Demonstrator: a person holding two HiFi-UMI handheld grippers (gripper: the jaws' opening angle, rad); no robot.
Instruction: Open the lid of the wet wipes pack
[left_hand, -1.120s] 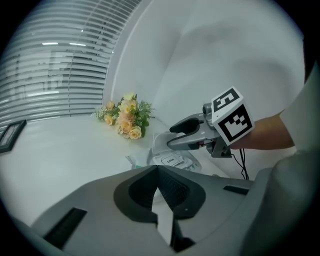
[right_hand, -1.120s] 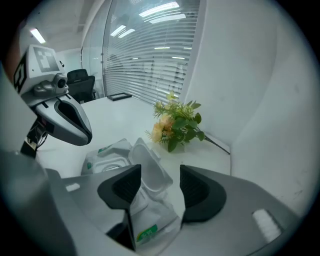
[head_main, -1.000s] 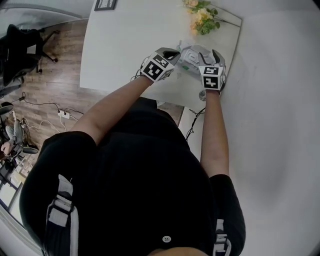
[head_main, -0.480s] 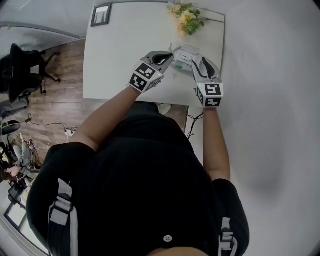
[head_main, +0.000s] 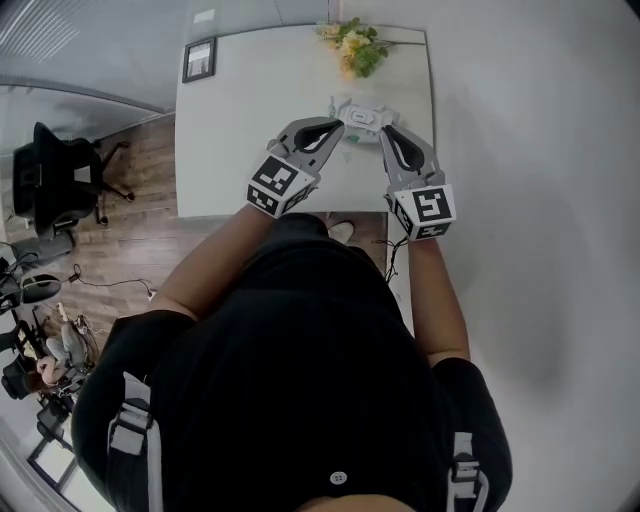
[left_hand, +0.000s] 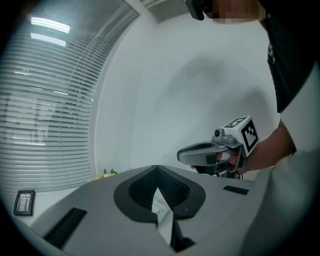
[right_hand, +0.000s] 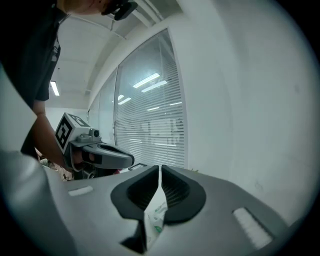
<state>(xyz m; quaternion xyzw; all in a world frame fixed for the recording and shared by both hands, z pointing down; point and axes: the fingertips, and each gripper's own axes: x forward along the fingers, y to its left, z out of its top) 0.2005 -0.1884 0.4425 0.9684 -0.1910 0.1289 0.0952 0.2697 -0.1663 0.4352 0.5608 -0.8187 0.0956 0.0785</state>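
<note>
Nothing legible. Green print on the wet wipes pack (right_hand: 155, 220) may be lettering, but it is too small to read.

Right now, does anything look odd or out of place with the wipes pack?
Yes. The wet wipes pack hangs between the tools: the left tool and the right tool, whose jaws have just closed, each pinch only a thin edge of its wrapper.

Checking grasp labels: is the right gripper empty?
No: the right gripper, its jaws just closing, pinches a thin white-and-green edge of the wet wipes pack.
</note>
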